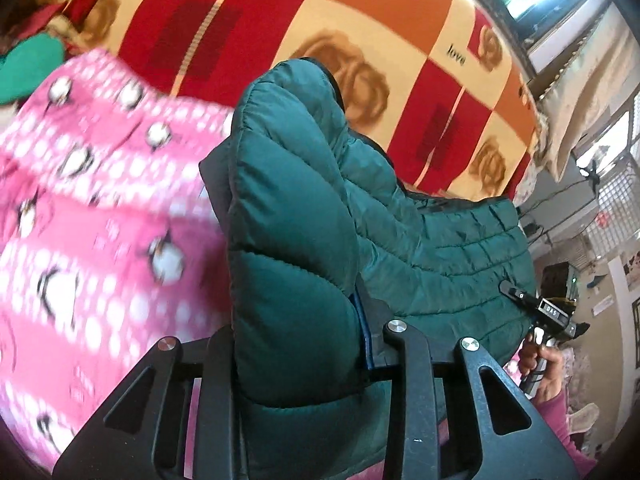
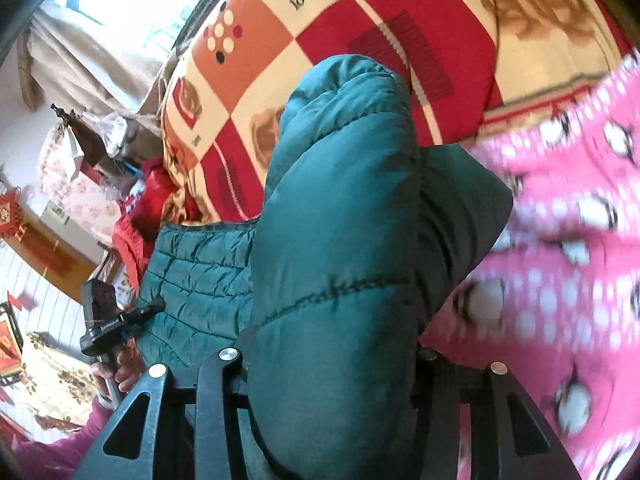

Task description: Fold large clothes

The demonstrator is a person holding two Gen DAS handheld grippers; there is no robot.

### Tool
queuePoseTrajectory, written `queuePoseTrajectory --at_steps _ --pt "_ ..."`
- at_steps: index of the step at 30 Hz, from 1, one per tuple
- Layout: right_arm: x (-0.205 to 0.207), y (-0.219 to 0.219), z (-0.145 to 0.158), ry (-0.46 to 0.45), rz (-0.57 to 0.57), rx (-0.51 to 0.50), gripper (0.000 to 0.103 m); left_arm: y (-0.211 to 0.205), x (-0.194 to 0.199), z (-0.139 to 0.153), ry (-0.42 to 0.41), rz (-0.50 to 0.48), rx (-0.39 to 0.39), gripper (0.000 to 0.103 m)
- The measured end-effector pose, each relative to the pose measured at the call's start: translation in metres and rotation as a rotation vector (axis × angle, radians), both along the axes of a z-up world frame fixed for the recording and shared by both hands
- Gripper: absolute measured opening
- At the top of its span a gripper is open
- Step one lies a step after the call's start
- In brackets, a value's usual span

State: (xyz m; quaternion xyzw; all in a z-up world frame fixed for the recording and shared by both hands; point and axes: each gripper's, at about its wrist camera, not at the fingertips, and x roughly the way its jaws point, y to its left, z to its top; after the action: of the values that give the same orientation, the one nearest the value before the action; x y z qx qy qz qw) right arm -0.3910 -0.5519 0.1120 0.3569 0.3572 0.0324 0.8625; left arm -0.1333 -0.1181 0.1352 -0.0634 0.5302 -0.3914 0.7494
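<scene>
A dark green quilted puffer jacket (image 1: 304,216) is held up above the bed between both grippers. My left gripper (image 1: 296,344) is shut on one bunched end of the jacket, which bulges over its fingers and hides the tips. My right gripper (image 2: 332,344) is shut on the other end of the jacket (image 2: 340,208) in the same way. The stretch of jacket between them hangs slack. Each view shows the other gripper, in a hand, at the jacket's far edge: the right one in the left wrist view (image 1: 536,308), the left one in the right wrist view (image 2: 116,320).
A pink penguin-print fleece (image 1: 88,216) lies on the bed beside the jacket; it also shows in the right wrist view (image 2: 568,216). The bed has a red, orange and cream rose-pattern cover (image 1: 360,32). A window and curtain (image 2: 92,40) and cluttered furniture (image 2: 68,184) stand beyond the bed.
</scene>
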Motion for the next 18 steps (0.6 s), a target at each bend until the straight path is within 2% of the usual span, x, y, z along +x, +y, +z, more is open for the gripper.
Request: queuePoseTrajectory --at_steps 2,3,4,5,6,7,8,12,18 --pt "-0.009 0.009 -0.010 0.046 0.001 -0.013 0.045 0.005 -0.007 -0.013 0.000 0.011 0.048 0.033" --pt "-0.012 0.011 -0.015 0.067 -0.010 -0.021 0.047 0.006 -0.008 -0.024 0.007 0.027 0.078 0.042" --pt "-0.014 0.013 -0.022 0.094 -0.031 -0.029 0.053 0.006 -0.008 -0.031 0.009 0.037 0.107 0.046" --pt "-0.016 0.012 -0.032 0.128 -0.064 -0.031 0.059 0.004 -0.006 -0.044 0.013 0.047 0.138 0.057" --pt "-0.014 0.014 -0.038 0.158 -0.085 -0.046 0.071 0.004 -0.004 -0.051 0.015 0.061 0.149 0.076" --pt "-0.013 0.016 -0.047 0.200 -0.106 -0.081 0.080 0.006 -0.002 -0.057 0.008 0.093 0.160 0.085" --pt "-0.012 0.016 -0.054 0.221 -0.124 -0.094 0.082 0.010 -0.001 -0.059 0.000 0.121 0.161 0.092" --pt "-0.027 0.014 -0.051 0.218 -0.187 -0.092 0.083 0.020 -0.006 -0.051 -0.003 0.165 0.186 0.092" --pt "-0.052 0.032 -0.008 0.217 -0.242 -0.292 0.083 0.025 -0.041 -0.010 -0.217 0.207 0.283 0.092"
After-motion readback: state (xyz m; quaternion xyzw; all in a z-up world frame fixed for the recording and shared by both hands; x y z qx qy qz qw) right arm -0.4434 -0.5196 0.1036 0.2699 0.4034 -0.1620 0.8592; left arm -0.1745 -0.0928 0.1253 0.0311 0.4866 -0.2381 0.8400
